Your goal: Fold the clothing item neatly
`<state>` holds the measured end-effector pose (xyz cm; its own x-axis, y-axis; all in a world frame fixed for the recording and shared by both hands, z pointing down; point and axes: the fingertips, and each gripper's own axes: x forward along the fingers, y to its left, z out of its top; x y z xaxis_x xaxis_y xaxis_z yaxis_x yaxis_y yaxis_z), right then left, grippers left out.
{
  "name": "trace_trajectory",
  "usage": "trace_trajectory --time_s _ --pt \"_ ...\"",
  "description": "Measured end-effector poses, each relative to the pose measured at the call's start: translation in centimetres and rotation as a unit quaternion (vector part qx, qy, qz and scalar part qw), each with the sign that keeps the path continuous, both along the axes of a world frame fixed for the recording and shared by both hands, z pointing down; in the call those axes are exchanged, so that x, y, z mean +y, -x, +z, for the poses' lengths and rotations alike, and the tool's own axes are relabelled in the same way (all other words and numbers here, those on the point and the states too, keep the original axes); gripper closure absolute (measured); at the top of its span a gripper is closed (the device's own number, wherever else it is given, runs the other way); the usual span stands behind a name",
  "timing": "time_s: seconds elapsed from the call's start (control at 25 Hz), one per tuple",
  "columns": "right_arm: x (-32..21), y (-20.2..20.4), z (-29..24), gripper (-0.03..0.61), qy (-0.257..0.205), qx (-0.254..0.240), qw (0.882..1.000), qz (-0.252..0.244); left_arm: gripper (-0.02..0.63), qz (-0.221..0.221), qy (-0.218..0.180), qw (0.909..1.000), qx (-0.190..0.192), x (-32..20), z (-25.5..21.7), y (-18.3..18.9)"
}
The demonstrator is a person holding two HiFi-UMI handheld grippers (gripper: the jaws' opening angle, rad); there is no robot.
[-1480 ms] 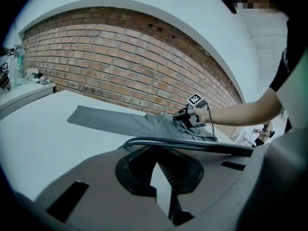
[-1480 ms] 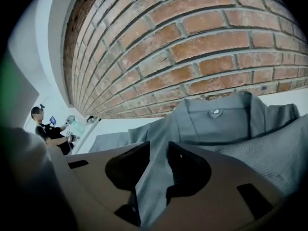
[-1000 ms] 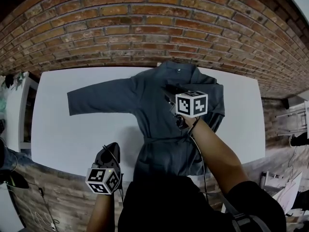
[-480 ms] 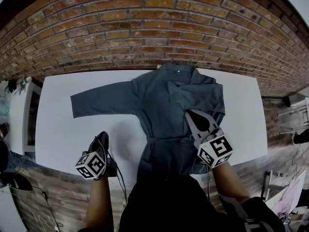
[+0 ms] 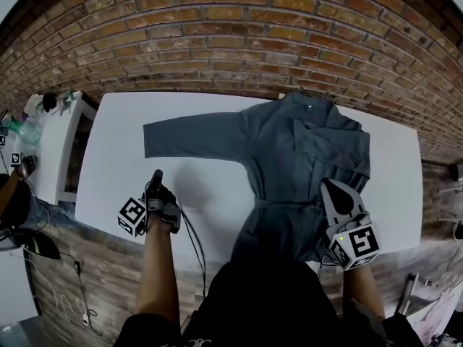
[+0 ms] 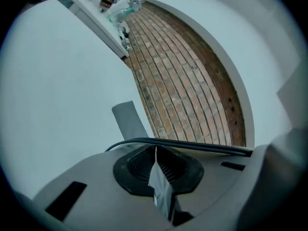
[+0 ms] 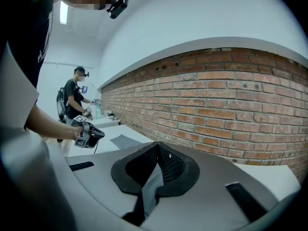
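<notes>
Near the grey coat (image 5: 289,157), left tongs (image 5: 155,174) and right tongs (image 5: 329,188) are pressed together, empty.

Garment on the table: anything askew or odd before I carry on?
Only lopsided: the garment lies flat on the table, but one sleeve stretches out sideways over bare tabletop while the other sleeve is folded in over the body. No spill or damage shows.

black top (image 5: 268,302) | left of top: left gripper (image 5: 155,176), checkered marker cube (image 5: 132,217), black cable (image 5: 192,241) | right of top: grey right gripper (image 5: 329,186), black pads (image 7: 168,165), matching cube (image 5: 356,246)
</notes>
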<state>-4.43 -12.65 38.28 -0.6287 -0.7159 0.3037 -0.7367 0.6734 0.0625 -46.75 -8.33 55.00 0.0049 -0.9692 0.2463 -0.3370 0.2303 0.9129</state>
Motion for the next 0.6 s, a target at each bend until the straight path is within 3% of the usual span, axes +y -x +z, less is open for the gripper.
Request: trace_trajectory --time_s 0.16,0.24,0.28,0.36,0.6 --pt "1.0 0.7 0.0 0.577 -0.001 0.025 1.000 -0.008 0.621 -0.025 0.012 0.9996 0.006 -0.7 0.8 3.7" --pt "1.5 1.2 -0.4 0.577 -0.021 0.030 0.999 -0.018 0.514 -0.029 0.009 0.9989 0.037 -1.0 1.4 5.0" --pt "1.7 1.3 -0.6 0.577 -0.029 0.032 0.999 -0.023 0.495 -0.031 0.009 0.9980 0.054 -1.2 1.9 5.6" --pt "2.0 1.4 -0.9 0.577 -0.037 0.038 0.998 -0.026 0.494 -0.031 0.022 0.9968 0.070 -1.8 2.8 6.5" --pt "2.5 1.7 -0.9 0.577 -0.027 0.049 0.998 -0.023 0.482 -0.026 0.097 0.9928 0.066 -3.6 5.7 8.4"
